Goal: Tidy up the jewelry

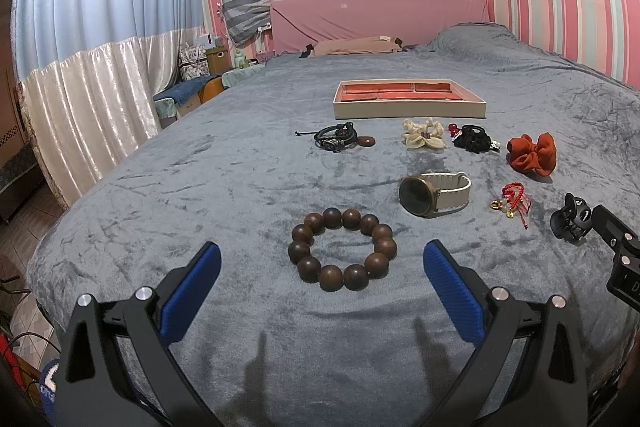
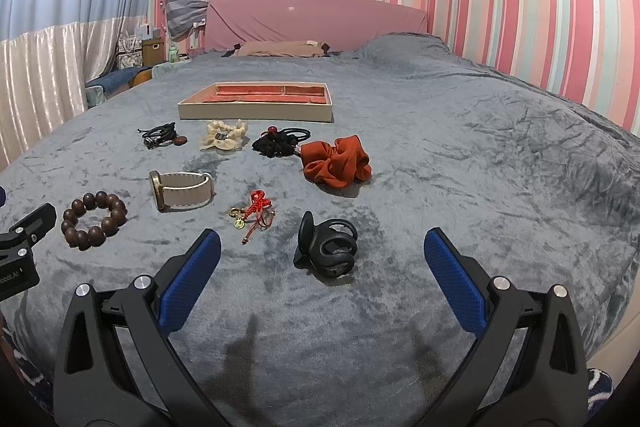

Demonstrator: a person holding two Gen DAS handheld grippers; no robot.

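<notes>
Left wrist view first: closest thing is the left gripper point(image 1: 322, 263) itself, blue pads spread wide with nothing between them, hovering low over the bed point(image 1: 200, 187). Right in front of it, pretty much centred between the pads, sits the bead bracelet point(image 1: 342, 249) flat on the blanket. Behind that to the right is the watch point(image 1: 434, 194), then the red charm point(image 1: 514, 201) and the black claw clip point(image 1: 570, 221) with a bit of the other gripper's body poking in at the edge. Further back there's a row: cord bracelet point(image 1: 340, 138), cream scrunchie point(image 1: 423, 134), black scrunchie point(image 1: 474, 139), orange scrunchie point(image 1: 532, 154). Past all that is the tray point(image 1: 410, 109), red lined with dividers, and as far as I can see from this low angle nothing is in it.

Right wrist view: right gripper point(image 2: 322, 255) is also wide and holding nothing, and the claw clip point(image 2: 327, 247) lies just ahead, between the pads. Charm point(image 2: 254, 213), watch point(image 2: 182, 190) and beads point(image 2: 94, 225) run off to the left, scrunchies and cord bracelet behind, tray point(image 2: 256, 113) at the back looking bare here too.

So honestly I'd say this is basically square one. All eight pieces lie loose on the bed, nothing sorted yet. My guess is the beads and the clip go first since each gripper is lined up on one.
</notes>
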